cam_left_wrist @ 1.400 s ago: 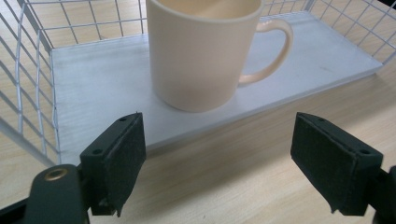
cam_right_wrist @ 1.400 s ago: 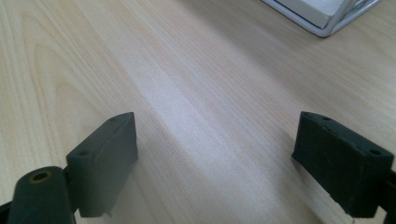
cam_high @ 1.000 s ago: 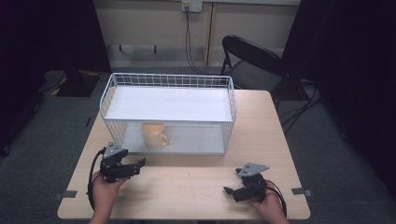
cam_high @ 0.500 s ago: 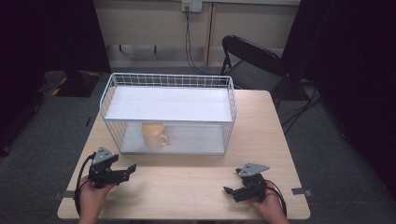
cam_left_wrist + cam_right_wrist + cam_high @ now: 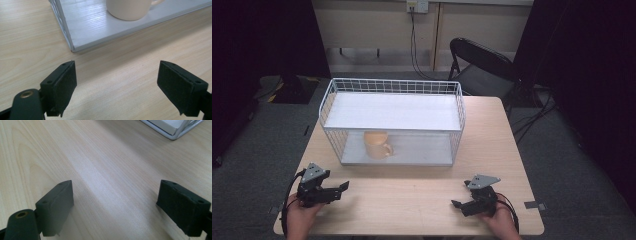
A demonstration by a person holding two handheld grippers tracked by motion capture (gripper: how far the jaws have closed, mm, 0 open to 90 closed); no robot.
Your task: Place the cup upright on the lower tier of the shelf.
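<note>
Rested low at the table's (image 5: 412, 210) near edge: left gripper (image 5: 343, 186) at seven o'clock, right gripper (image 5: 455, 204) at five, jaws wide, empty, probably idle. Left aimed toward mug (image 5: 376, 145) on rack's (image 5: 392, 112) lower shelf.

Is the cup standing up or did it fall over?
Standing up. The cup sits on its base on the lower shelf of the white wire rack, its round rim on top and its handle out to the side.
</note>
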